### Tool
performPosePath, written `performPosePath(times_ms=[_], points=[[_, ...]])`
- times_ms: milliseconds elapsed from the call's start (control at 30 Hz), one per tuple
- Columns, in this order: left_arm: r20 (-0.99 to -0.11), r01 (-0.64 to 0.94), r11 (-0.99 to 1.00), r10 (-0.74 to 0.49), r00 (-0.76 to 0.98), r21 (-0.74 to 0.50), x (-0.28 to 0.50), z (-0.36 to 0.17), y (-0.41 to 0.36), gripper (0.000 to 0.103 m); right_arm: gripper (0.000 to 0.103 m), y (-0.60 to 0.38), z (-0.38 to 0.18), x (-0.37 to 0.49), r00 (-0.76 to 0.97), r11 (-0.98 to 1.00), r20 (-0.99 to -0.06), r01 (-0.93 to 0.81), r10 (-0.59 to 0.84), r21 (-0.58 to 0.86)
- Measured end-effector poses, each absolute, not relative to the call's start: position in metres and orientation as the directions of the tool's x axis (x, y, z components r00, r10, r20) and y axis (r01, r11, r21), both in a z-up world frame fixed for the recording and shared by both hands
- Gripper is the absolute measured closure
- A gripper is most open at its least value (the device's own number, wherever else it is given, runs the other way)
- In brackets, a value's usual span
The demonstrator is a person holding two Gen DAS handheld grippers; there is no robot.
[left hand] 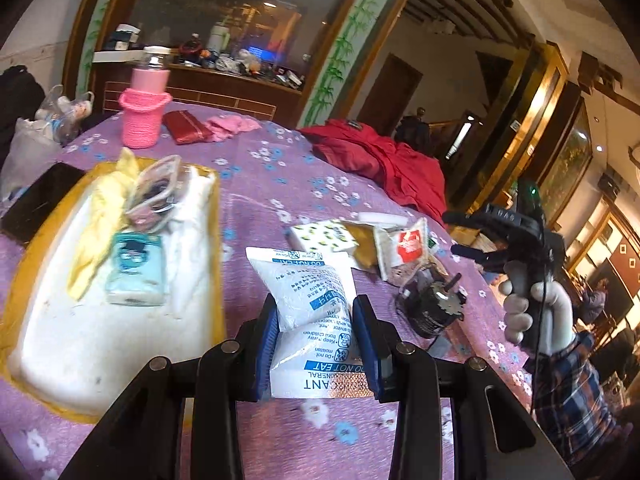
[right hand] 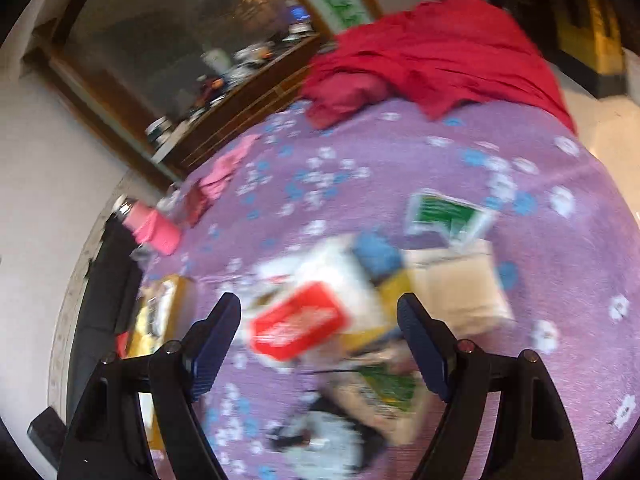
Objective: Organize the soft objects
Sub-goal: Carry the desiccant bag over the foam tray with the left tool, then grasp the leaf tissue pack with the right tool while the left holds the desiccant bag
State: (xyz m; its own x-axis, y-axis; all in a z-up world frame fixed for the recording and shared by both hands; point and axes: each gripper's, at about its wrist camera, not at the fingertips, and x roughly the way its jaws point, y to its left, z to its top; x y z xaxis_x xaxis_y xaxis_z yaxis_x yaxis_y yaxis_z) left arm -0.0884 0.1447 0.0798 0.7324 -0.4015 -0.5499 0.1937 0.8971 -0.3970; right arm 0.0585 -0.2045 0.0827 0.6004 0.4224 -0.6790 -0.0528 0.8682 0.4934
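Left gripper (left hand: pixel 316 320) pinches a white desiccant pouch (left hand: pixel 308 304) between its blue pads and holds it clear of the purple flowered tablecloth (left hand: pixel 276 184). The yellow-rimmed tray (left hand: pixel 120 320), to the left, already contains a pale yellow cloth (left hand: pixel 100 220), a teal tissue pack (left hand: pixel 136 272), a clear pouch (left hand: pixel 156 196) and a white folded item (left hand: pixel 192 240).

Right gripper (right hand: pixel 320 340) has its fingers spread wide with nothing between them; it hangs above the remaining pile. That view is blurred.

Still outside the tray: a red-labelled packet (right hand: pixel 300 324), a green-printed packet (right hand: pixel 448 216), a beige packet (right hand: pixel 460 288) and a patterned tissue pack (left hand: pixel 320 236), together with a small black motor-like part (left hand: pixel 432 308), which appears not to be soft.

Judgement: work is roughly half done. The pouch in hand is presumably next for the tray; several items remain to sort
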Motion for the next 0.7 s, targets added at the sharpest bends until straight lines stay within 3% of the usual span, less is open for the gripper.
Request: performPosePath(times_ms=[100, 233, 500, 700], points=[[-0.541, 0.171, 0.899, -0.385, 0.748, -0.403, -0.094, 0.080, 0.159, 0.065, 0.023, -0.157, 0.099, 0.057, 0.548, 0.882, -0.698, -0.198, 0.462, 0.428], [-0.527, 0.158, 0.891, -0.385, 0.757, -0.425, -0.097, 0.079, 0.172, 0.065, 0.023, -0.082, 0.098, 0.065, 0.407, 0.885, -0.800, -0.346, 0.441, 0.311], [-0.523, 0.092, 0.899, -0.330, 0.786, -0.429, -0.105, 0.078, 0.211, 0.065, 0.023, 0.004, 0.057, 0.107, 0.343, 0.936, -0.925, -0.351, 0.160, 0.032], [-0.555, -0.012, 0.898, -0.262, 0.790, -0.440, -0.104, 0.066, 0.253, 0.065, 0.024, 0.015, 0.025, 0.117, 0.374, 0.935, -0.927, -0.320, -0.024, -0.153]])
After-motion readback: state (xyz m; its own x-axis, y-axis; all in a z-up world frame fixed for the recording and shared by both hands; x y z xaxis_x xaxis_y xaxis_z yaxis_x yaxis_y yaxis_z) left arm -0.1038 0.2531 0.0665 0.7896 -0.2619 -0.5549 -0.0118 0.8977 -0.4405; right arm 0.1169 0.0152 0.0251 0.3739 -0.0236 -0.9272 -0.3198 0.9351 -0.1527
